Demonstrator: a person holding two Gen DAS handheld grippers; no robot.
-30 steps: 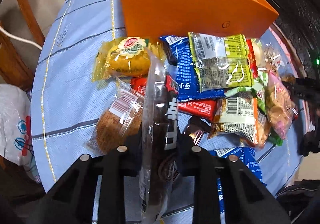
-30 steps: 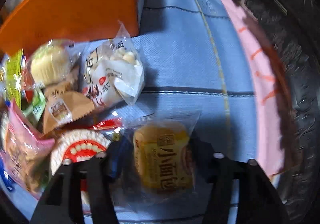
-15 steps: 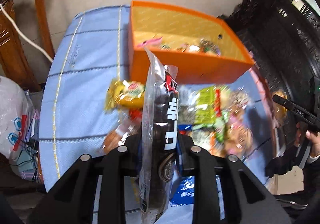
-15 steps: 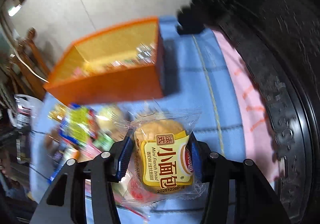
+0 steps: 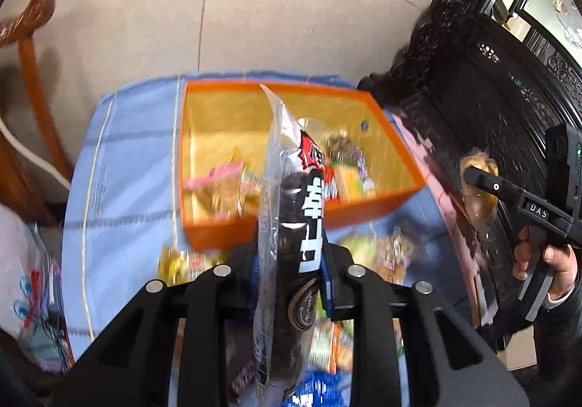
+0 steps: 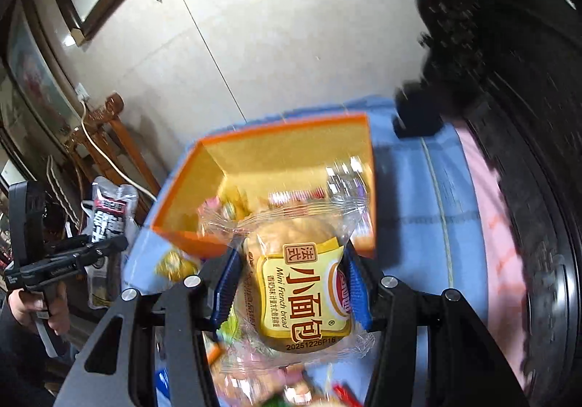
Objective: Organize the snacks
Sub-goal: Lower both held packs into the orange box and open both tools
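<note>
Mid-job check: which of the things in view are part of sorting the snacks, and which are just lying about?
Part of the job:
- orange cardboard box, some snacks already inside
- dark cookie pack in clear wrapper, in left gripper
- yellow-labelled mini bread packet, in right gripper
- loose snack packets on the blue tablecloth

Lying about:
- carved dark wooden furniture
- white plastic bag

right gripper (image 6: 291, 283) clamps mini bread packet (image 6: 302, 283); orange box (image 6: 291, 148) beyond
</note>
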